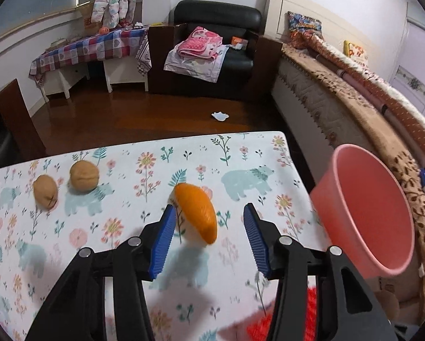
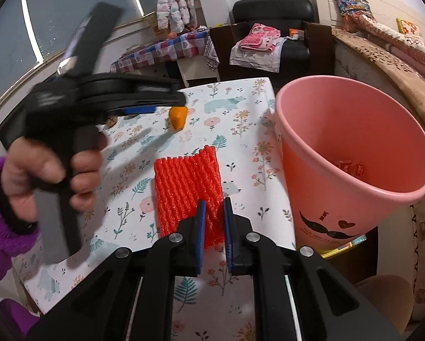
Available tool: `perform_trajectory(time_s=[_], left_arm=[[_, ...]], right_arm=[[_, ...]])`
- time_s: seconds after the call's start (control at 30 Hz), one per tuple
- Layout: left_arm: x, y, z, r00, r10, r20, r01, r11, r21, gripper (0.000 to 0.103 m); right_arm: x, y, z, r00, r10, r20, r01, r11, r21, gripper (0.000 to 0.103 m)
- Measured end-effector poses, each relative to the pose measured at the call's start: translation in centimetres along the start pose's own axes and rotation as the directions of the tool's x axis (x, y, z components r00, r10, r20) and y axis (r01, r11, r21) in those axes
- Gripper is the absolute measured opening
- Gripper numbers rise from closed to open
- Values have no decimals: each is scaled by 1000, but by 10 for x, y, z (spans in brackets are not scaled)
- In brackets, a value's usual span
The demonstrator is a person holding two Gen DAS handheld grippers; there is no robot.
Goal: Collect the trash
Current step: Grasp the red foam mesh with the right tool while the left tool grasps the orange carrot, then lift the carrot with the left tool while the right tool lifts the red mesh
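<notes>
1. Left gripper [image 1: 209,221] hangs over the floral tabletop [image 1: 127,227], jaws spread wide and holding nothing; an orange peel [image 1: 196,213] sits in the gap, nearer the left blue pad, not visibly touched by either one.
2. Two walnuts [image 1: 84,175] lie at 10 o'clock from the peel, near each other, well apart from the gripper.
3. Pink bin [image 1: 366,210] stands off the tabletop's right edge, at 3 o'clock from the left gripper, mouth tilted toward the camera.
4. Right gripper [image 2: 213,221] is clenched on the near edge of a red foam net [image 2: 188,190]; the blue fingers [image 2: 201,224] pinch the mesh between them. The rest of the net lies flat on the tabletop.
5. From the right wrist view, the pink bin fills the 2 o'clock sector, just beside the tabletop edge; red wrapper scraps [image 2: 351,167] lie inside at its bottom.
6. In that same view the left gripper is seen side-on at 10 o'clock, blurred, held by a hand [image 2: 47,176] in a purple fuzzy sleeve [image 2: 2,221], with the orange peel just beyond its tips.
</notes>
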State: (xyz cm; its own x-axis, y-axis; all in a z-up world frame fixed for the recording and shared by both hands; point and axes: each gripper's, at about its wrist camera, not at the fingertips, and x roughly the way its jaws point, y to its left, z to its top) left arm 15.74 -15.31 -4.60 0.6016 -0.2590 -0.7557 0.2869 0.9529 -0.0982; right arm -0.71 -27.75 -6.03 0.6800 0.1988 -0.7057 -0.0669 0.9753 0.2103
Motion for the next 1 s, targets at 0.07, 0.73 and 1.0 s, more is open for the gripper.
perform_trajectory(time_s=[0.07,0.73,1.0], left_arm=[[11,-4,2,1000,25,-16,-25,1000,9,40],[19,6,4,998,51,-25,-51,999,5,41],[18,17,5,996,88,-6,-88,996,-4,41]], right_arm=[[-1,0,-1,1000,7,1,-7,1000,-2,12],[1,-1,-1,1000,11,-1,-11,1000,12,12],[3,0,-1,1000,19,-11,-19,1000,15,12]])
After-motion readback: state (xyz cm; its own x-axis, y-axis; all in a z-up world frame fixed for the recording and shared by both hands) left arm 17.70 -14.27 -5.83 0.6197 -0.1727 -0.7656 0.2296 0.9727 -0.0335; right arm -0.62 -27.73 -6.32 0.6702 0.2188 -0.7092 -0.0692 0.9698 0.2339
